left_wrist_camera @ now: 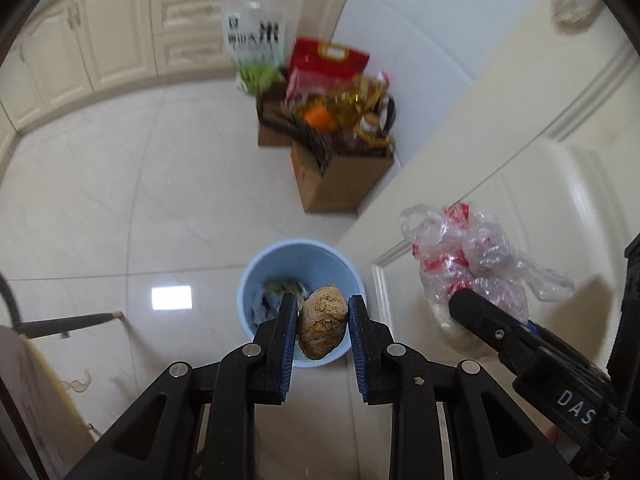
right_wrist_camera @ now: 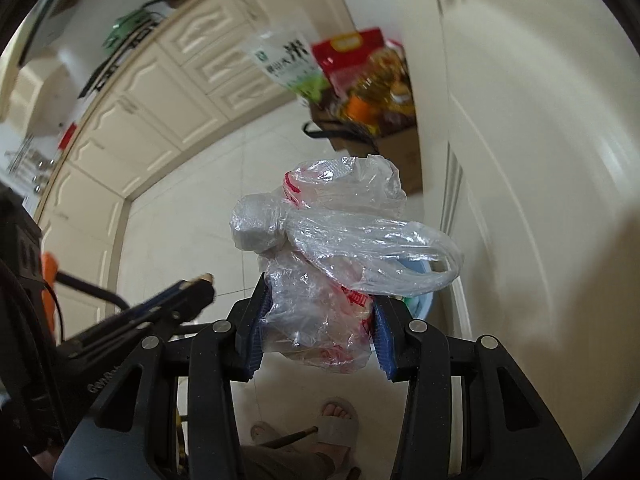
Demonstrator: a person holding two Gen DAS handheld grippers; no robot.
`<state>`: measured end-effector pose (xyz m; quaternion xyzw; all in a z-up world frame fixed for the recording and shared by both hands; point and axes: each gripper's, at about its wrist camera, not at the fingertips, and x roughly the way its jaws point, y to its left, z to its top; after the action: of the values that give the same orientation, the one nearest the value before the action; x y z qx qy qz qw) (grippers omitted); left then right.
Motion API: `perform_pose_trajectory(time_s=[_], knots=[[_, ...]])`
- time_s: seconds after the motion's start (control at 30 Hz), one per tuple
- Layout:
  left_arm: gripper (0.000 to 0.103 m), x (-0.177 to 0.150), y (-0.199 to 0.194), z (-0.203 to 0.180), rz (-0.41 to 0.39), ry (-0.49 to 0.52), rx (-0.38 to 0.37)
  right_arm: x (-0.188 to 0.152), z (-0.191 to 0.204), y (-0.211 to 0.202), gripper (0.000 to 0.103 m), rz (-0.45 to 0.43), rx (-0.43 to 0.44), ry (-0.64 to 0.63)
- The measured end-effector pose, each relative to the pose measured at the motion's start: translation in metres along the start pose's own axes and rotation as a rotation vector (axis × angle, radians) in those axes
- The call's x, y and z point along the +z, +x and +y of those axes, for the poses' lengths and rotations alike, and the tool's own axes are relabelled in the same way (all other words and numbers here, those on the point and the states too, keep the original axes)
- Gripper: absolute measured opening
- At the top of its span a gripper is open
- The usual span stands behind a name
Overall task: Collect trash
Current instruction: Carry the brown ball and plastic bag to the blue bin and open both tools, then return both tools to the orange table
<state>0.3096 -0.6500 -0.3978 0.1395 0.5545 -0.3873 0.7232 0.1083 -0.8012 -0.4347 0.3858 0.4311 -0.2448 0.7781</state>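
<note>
A light blue trash bin [left_wrist_camera: 256, 280] stands on the floor, with some wrappers inside. My left gripper [left_wrist_camera: 323, 310] is above it with a brown crumbly lump [left_wrist_camera: 322, 322] between its blue pads; the left pad touches it and a small gap shows at the right pad. My right gripper [right_wrist_camera: 318, 322] is shut on a crumpled clear plastic bag with red print [right_wrist_camera: 320, 240], held in the air to the right of the bin. The bag [left_wrist_camera: 468, 256] and the right gripper's finger [left_wrist_camera: 480, 316] also show in the left wrist view.
A cardboard box [left_wrist_camera: 340, 180] stuffed with bags and an oil bottle stands by the wall beyond the bin. A cream door [left_wrist_camera: 520, 140] is on the right. Cream cabinets [left_wrist_camera: 100, 40] line the far side. The person's slippered feet [right_wrist_camera: 336, 424] are below.
</note>
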Motion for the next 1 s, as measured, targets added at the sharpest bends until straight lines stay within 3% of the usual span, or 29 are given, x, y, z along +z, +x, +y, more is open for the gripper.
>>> perform_pose_trajectory(time_s=[0.07,0.1,0.13,0.17,0.2,0.3,0.4,0.53,0.93,1.0], knots=[[0.029,0.014,0.023,-0.004,0.049,0.007,0.014,0.005,-0.01,0.016,0.046,0.017,-0.005,0.03],[0.046,0.035,0.039,-0.013,0.077,0.008,0.032,0.006,-0.014,0.023,0.049,0.025,-0.011,0.046],[0.057,0.04,0.049,-0.012,0.096,0.009,0.049,0.008,-0.017,0.03,0.053,0.032,-0.016,0.064],[0.075,0.045,0.054,-0.012,0.102,0.006,0.061,0.009,-0.024,0.038,0.063,0.04,-0.01,0.09],[0.081,0.053,0.057,-0.014,0.097,0.002,0.069,0.009,-0.027,0.04,0.073,0.038,-0.005,0.107],[0.092,0.058,0.058,-0.017,0.077,-0.01,0.11,0.008,-0.031,0.04,0.08,0.016,-0.008,0.127],[0.093,0.056,0.051,-0.028,0.041,-0.006,0.17,0.008,-0.027,0.034,0.088,-0.008,0.0,0.128],[0.096,0.04,0.022,-0.046,-0.024,0.014,0.209,0.008,-0.016,0.014,0.092,-0.05,-0.001,0.115],[0.099,-0.04,-0.124,-0.082,-0.305,0.063,0.198,-0.009,0.041,-0.11,0.094,-0.227,0.087,0.033],[0.099,-0.058,-0.149,-0.078,-0.347,0.061,0.201,-0.016,0.058,-0.139,0.102,-0.272,0.118,0.007]])
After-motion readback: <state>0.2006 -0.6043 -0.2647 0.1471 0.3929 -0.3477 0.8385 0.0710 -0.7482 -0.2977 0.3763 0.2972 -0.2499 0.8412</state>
